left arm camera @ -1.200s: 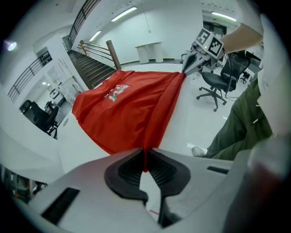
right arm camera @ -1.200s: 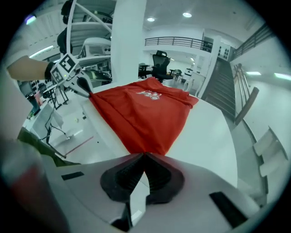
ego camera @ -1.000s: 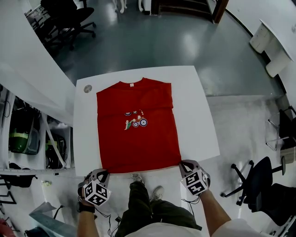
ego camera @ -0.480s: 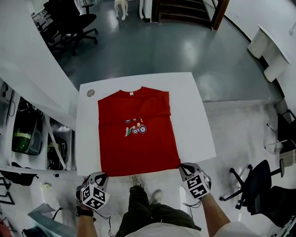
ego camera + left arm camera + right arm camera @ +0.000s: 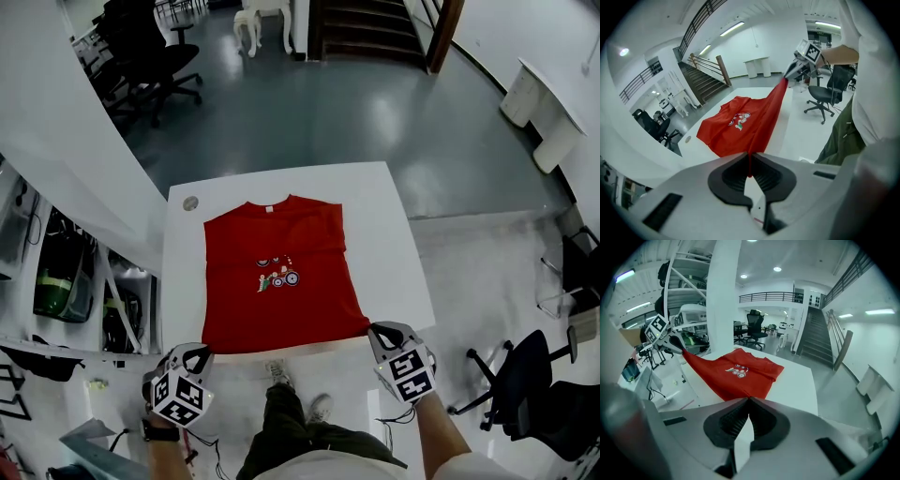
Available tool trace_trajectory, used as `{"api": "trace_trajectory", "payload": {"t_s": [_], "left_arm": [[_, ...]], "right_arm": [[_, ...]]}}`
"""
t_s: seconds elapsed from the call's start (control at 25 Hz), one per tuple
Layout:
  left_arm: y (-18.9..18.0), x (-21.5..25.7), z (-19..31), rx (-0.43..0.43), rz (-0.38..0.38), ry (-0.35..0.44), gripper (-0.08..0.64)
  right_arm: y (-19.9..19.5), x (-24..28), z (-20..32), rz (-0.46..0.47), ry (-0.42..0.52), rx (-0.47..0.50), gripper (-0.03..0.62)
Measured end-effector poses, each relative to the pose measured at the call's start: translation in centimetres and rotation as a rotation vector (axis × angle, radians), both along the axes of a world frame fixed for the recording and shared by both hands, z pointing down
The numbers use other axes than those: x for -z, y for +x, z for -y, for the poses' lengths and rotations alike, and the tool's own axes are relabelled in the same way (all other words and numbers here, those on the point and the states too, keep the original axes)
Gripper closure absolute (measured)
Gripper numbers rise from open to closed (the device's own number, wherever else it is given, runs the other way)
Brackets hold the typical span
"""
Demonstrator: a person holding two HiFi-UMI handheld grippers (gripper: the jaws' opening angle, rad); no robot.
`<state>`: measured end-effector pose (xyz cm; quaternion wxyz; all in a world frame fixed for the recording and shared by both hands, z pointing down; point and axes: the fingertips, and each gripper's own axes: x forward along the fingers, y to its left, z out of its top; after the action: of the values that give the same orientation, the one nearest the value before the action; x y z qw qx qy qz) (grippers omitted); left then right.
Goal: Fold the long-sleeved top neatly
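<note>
Task thing: the red long-sleeved top [image 5: 277, 281] lies face up in the middle of the white desk [image 5: 394, 244], with the collar [image 5: 267, 208] toward 12 o'clock and the hem [image 5: 281, 345] at the desk's 6 o'clock edge.
Shape of the top: a plain rectangle is shown, with no sleeve lying out to either side, so the sleeves are judged to be folded in already.
Left hand-held gripper [image 5: 200, 356]: clenched on the hem corner at 7 o'clock of the top; a thin red edge is pinched between the pads.
Right hand-held gripper [image 5: 377, 334]: clenched on the hem corner at 5 o'clock.
Hem: it is drawn in a straight line between the two corners and held off the desk.
Step in hand: the lower half is judged to be about to be carried toward 12 o'clock, over the printed motif [image 5: 278, 277].
How it is done well: both corners should be kept level and equally far apart, the hem kept taut, and the corners laid square on the shoulders before release.
Risk: the collar end could be dragged if the pull is too strong.
Other thing: a small round disc [image 5: 190, 202] lies at the desk's 11 o'clock corner, apart from the top.
</note>
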<state>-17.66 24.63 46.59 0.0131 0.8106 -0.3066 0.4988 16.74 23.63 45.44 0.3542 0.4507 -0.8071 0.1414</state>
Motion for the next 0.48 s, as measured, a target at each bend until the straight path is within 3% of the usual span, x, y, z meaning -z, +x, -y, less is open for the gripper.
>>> {"api": "trace_trajectory", "payload": {"t_s": [0.48], "left_arm": [[-0.9,2.4,10.5,-0.007,-0.009,0.036,0.535]], "right_arm": [[-1.1,3.2,9.6,-0.001,0.035,-0.037,0.578]]}}
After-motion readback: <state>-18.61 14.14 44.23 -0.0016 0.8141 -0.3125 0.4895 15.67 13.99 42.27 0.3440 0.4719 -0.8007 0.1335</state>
